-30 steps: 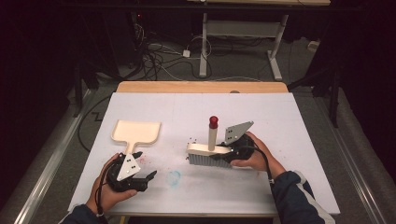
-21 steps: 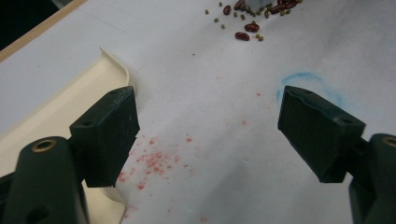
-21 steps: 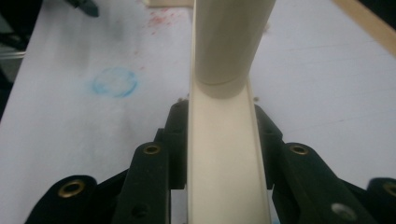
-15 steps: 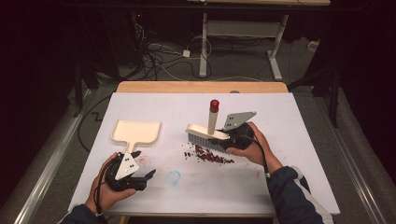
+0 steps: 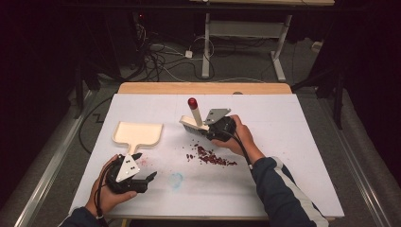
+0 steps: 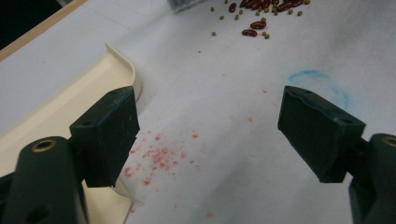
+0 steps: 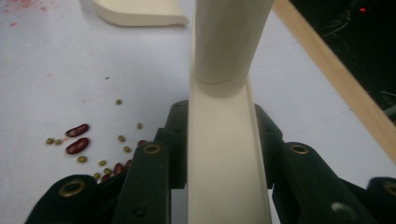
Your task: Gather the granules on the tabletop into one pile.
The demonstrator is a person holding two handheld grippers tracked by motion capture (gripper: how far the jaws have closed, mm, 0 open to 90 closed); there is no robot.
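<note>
A cream hand brush (image 5: 193, 124) with a red-tipped handle stands on the white table, and my right gripper (image 5: 208, 128) is shut on its body. In the right gripper view the brush (image 7: 224, 116) sits squeezed between both jaws. A heap of red and green beans (image 5: 213, 157) lies just on the near side of the brush. A cream dustpan (image 5: 137, 132) lies to the left. My left gripper (image 5: 145, 166) is open beside the dustpan's handle with nothing in it; in the left gripper view (image 6: 210, 135) the dustpan (image 6: 60, 107) lies by one jaw.
Red specks (image 6: 159, 156) and a blue ring mark (image 6: 317, 79) stain the white table cover. A wooden edge (image 5: 203, 88) runs along the far side of the table. Beyond it are desk legs and cables on the floor.
My right gripper has carried the brush away from the person and a little left, uncovering the heap of beans. The left gripper has stayed put.
</note>
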